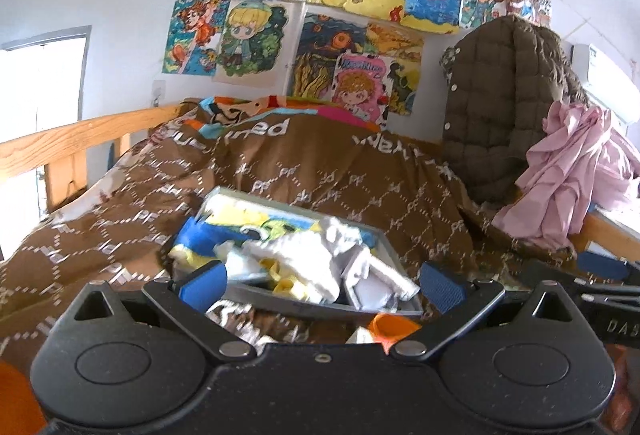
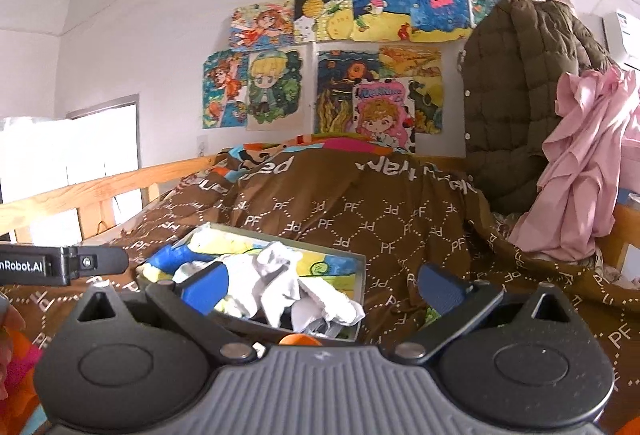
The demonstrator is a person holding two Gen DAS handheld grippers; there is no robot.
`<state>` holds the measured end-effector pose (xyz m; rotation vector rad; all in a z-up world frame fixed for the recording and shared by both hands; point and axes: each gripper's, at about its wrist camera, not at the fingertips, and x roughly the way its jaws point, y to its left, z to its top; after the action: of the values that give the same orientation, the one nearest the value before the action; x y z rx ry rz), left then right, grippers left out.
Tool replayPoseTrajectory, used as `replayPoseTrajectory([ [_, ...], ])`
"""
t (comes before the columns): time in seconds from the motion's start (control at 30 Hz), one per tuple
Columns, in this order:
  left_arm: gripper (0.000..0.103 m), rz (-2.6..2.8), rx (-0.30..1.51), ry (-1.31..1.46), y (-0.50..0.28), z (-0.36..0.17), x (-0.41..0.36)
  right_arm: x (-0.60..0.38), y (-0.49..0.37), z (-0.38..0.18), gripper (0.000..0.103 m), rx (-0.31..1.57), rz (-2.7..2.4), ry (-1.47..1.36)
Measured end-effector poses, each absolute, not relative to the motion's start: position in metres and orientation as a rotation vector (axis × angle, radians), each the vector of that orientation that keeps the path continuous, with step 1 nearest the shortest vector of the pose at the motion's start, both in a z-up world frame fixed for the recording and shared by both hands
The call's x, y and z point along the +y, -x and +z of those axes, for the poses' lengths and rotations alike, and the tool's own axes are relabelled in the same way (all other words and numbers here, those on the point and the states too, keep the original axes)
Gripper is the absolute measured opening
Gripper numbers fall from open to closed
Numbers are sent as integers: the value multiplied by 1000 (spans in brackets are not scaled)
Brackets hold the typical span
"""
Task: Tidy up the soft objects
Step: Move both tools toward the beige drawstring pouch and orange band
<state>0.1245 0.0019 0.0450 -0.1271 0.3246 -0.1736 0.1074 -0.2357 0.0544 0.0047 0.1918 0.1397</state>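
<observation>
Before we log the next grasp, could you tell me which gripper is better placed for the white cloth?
Probably left: the left gripper, open, frames the white cloth; it lies left of the right gripper.

Matt cloth quilt, wooden rail

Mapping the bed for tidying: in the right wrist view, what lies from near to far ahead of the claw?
Grey box of soft items → brown PF-print quilt → colourful pillow → wall drawings.
</observation>
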Motion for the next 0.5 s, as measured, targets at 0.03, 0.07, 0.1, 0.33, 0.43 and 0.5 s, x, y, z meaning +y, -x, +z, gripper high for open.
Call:
replayPoseTrajectory([
  [0.03,102,-166,333,126,-121,44,5,-234,-105,54,103,193,146,-1],
  [0.07,102,-159,343,127,-118,42,7,-232,-101,53,103,196,152,5],
  [0.1,102,-151,356,130,-114,41,10,-230,-99,52,103,200,156,10],
  [0.33,102,-108,451,164,-96,33,27,-217,-82,44,103,227,191,42],
  [0.43,102,-90,491,171,-89,27,33,-212,-78,40,103,248,209,52],
  [0.5,102,-78,515,173,-86,24,36,-207,-75,37,103,261,222,60],
])
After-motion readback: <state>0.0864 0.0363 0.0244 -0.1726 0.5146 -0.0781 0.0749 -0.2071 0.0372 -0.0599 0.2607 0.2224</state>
